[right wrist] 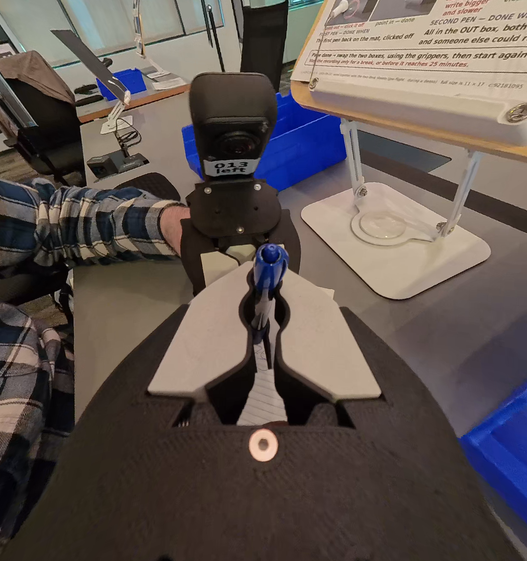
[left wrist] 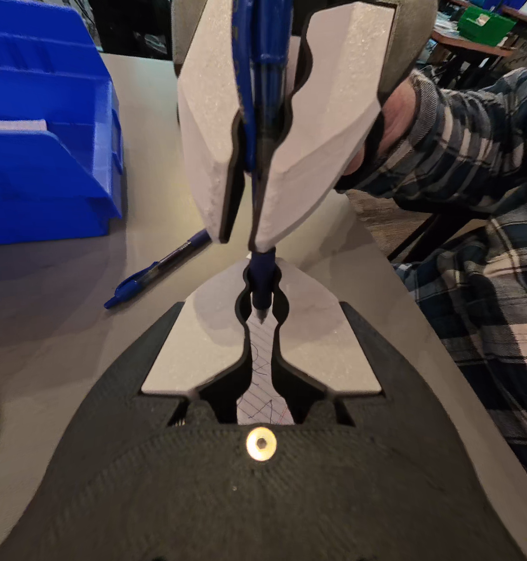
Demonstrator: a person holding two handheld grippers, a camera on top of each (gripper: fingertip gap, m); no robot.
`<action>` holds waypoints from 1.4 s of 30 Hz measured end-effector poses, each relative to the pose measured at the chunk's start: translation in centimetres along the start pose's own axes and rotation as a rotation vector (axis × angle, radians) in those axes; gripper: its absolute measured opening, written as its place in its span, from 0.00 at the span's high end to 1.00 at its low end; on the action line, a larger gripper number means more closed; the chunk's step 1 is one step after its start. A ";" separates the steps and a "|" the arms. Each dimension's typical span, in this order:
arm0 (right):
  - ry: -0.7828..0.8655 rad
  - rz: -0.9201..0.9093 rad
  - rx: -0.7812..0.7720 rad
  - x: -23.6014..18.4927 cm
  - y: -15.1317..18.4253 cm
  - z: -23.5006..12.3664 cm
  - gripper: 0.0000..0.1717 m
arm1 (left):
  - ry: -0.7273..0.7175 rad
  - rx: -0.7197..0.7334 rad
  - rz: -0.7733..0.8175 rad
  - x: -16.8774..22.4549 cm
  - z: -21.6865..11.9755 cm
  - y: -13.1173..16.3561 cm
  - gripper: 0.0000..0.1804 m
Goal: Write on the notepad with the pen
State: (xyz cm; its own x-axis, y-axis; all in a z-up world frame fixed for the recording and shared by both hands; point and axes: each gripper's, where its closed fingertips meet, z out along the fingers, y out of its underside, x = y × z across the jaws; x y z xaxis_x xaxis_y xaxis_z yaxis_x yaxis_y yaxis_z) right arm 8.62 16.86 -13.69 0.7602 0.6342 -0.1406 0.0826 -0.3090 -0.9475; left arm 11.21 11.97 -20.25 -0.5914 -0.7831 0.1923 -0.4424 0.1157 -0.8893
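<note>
On the left of the grey table (left wrist: 59, 334) stood a stack of blue plastic bins (left wrist: 43, 136), and just right of them a spare blue retractable pen (left wrist: 153, 273) lay flat, untouched. At the centre, the blue click pen with a dark rubber grip (left wrist: 262, 273) stood nearly upright, tip down, over the lined white notepad (left wrist: 262, 340), which already carried some blue scrawl. The right gripper (right wrist: 263, 291) held the barrel, its jaws narrowed and pressed on it below the clip. The left gripper (left wrist: 262, 264) had its jaws drawn in around the dark grip section near the tip; they looked closed on the pen, so both tools appeared to share it. Further right was the person's plaid sleeve (left wrist: 453, 136).

The step in hand seemed to be steadying or re-seating the pen between strokes. Whether the tip touched the paper could not be told. The next move probably called for one gripper to let go, then a slow, light stroke across the page.
</note>
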 end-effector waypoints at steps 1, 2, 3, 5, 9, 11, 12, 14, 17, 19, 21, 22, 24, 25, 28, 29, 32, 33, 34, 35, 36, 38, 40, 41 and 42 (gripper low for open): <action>0.017 -0.012 0.011 0.3 0.0 -0.1 0.91 | 0.002 0.004 -0.019 -0.1 0.0 0.1 0.95; 0.046 -0.038 0.034 0.7 -0.3 -0.3 0.83 | 0.026 0.010 -0.052 0.0 0.1 0.1 0.95; 0.073 -0.072 0.052 1.0 -0.7 -0.7 0.76 | 0.070 0.018 -0.087 0.4 0.1 0.1 0.95; 0.136 -0.145 0.060 1.7 -1.3 -1.4 0.56 | 0.115 0.045 -0.130 0.6 0.0 0.0 0.95; 0.184 -0.276 0.049 1.9 -2.3 -3.0 0.50 | 0.178 0.108 -0.194 0.7 -0.7 -0.8 0.95; 0.217 -0.252 0.066 2.7 -2.8 -4.2 0.51 | 0.152 0.123 -0.193 0.0 -1.4 -1.0 0.95; 0.204 -0.218 0.088 2.8 -3.1 -4.6 0.53 | 0.142 0.135 -0.192 -0.3 -1.9 -1.3 0.95; 0.129 -0.107 0.118 2.5 -3.0 -4.8 0.59 | 0.134 0.159 -0.187 -0.5 -2.7 -1.8 0.95; -0.031 0.064 0.129 1.0 -2.1 -3.2 0.67 | 0.110 0.152 -0.172 -0.1 -2.3 -2.1 0.95; -0.116 0.131 0.111 -0.2 -1.1 -1.6 0.69 | 0.107 0.127 -0.167 0.7 -1.0 -2.0 0.95; -0.181 0.174 0.110 -1.0 -0.4 -0.6 0.82 | 0.103 0.096 -0.150 1.4 0.3 -1.6 0.95; -0.221 0.196 0.108 -1.4 -0.3 -0.4 0.91 | 0.098 0.086 -0.149 1.7 0.8 -1.5 0.95; -0.237 0.220 0.072 -1.5 0.2 -0.2 0.95 | 0.112 0.083 -0.148 2.3 1.4 -1.4 0.95; -0.235 0.231 0.046 -1.3 0.4 -0.3 0.96 | 0.109 0.079 -0.145 2.3 1.3 -1.3 0.95; -0.175 0.275 -0.059 0.5 1.1 -1.2 0.96 | 0.121 -0.019 -0.188 1.8 0.7 0.3 0.77; -0.154 0.290 -0.140 1.2 2.1 -1.4 0.96 | 0.081 -0.093 -0.172 1.0 0.2 1.5 0.76; -0.105 0.332 -0.405 3.1 6.1 -2.1 0.95 | -0.102 -0.295 -0.027 -1.8 -1.7 5.3 0.77; -0.063 0.334 -0.475 4.0 7.4 -2.2 0.96 | -0.133 -0.362 -0.005 -2.3 -2.4 6.4 0.77; -0.051 0.340 -0.550 4.3 8.7 -2.3 0.96 | -0.156 -0.406 0.027 -2.6 -2.9 7.1 0.76; -0.053 0.354 -0.624 4.4 9.9 -2.3 0.96 | -0.153 -0.451 0.056 -2.6 -3.2 7.9 0.76; -0.041 0.365 -0.668 4.7 10.9 -2.2 0.96 | -0.153 -0.494 0.071 -2.5 -3.4 8.6 0.75; -0.035 0.389 -0.725 5.1 12.5 -1.8 0.96 | -0.170 -0.533 0.113 -2.6 -3.5 9.5 0.74; -0.022 0.394 -0.746 5.6 13.5 -1.2 0.96 | -0.170 -0.526 0.116 -2.4 -3.5 9.5 0.74; -0.013 0.386 -0.755 5.8 13.9 -1.1 0.95 | -0.176 -0.522 0.114 -2.3 -3.4 9.5 0.75; -0.008 0.377 -0.737 5.9 13.7 -0.9 0.93 | -0.183 -0.514 0.105 -2.1 -3.4 9.5 0.75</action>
State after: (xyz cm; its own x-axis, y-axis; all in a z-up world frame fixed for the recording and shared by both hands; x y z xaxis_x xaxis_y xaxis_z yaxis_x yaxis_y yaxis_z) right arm 14.82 15.74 -27.28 0.8168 0.3995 -0.4161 0.2267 -0.8856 -0.4053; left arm 5.97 16.80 -27.72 -0.5437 -0.8393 -0.0028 -0.6863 0.4465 -0.5741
